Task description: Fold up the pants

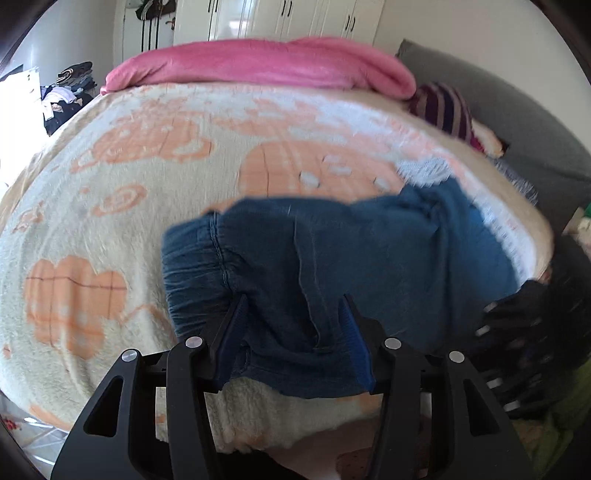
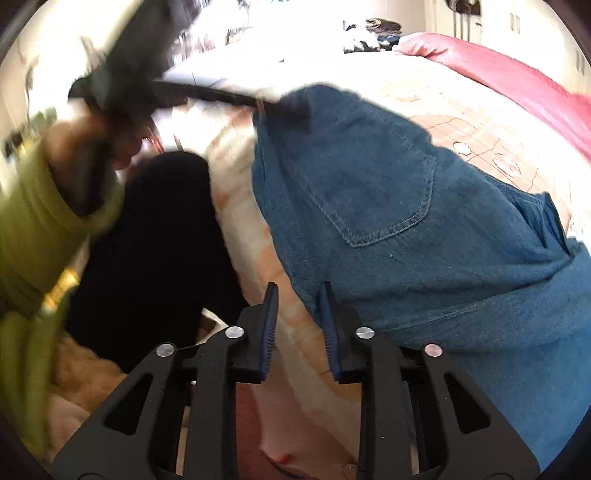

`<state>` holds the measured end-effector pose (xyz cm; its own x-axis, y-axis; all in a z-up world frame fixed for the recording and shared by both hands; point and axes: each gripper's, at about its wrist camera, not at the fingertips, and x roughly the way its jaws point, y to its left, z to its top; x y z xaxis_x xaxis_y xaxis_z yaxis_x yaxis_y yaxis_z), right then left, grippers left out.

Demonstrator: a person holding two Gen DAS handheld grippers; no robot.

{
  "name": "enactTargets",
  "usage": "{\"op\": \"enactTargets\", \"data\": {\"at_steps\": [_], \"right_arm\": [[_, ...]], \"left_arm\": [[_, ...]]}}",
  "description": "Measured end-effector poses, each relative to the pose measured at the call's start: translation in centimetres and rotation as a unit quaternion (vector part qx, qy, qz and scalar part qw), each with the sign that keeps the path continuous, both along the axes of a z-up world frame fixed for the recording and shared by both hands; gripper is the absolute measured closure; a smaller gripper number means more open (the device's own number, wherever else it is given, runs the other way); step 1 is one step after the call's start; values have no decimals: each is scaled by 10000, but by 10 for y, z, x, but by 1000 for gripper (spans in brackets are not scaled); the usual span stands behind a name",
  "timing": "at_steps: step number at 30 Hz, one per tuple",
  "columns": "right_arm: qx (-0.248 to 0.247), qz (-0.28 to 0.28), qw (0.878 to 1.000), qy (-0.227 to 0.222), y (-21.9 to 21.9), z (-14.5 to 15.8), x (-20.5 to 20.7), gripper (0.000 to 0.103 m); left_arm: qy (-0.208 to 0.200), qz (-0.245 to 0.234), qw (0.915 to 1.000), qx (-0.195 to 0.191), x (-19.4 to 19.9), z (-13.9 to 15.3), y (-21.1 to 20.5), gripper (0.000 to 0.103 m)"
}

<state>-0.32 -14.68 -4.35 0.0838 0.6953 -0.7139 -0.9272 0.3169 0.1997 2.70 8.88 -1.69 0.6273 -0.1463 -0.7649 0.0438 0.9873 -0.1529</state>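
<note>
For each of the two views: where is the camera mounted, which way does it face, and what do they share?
Left wrist: on the left gripper, facing across the bed toward white wardrobes; its open fingers straddle the blue pants.
Right wrist: on the right gripper, facing along the bed edge; fingers open; a green sleeve shows.
Shared: pants, patterned blanket, pink cover.

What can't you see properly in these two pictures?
- Left wrist view: the right gripper is a motion-blurred dark shape at the edge, its jaws unreadable.
- Right wrist view: the left gripper is smeared.
- Both views: the pants run past the frame, legs unseen.
</note>
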Motion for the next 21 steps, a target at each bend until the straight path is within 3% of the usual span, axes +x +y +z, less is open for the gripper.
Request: {"op": "enactTargets", "data": {"at_steps": [5,8,11,14,21], "right_arm": [[381,-597,9973,-193,-16,23,18,75],[483,-842,9950,-214,-12,31,32,71],[120,-1066,9941,-132,3,17,41,68],[-565,-1296,9898,192,14,-17,52,69],[-63,-1460,9886,365,-5,0,55,66]], "left_arm": [[4,13,9995,-300,-2,-7,10,53],[-7,10,9997,-245,-3,-9,8,53],[-13,11,9997,-236,-6,-7,5,53],[-19,6,9995,-303,-5,-7,6,53],[-69,-21,9996,-289,-8,0,5,51]]}}
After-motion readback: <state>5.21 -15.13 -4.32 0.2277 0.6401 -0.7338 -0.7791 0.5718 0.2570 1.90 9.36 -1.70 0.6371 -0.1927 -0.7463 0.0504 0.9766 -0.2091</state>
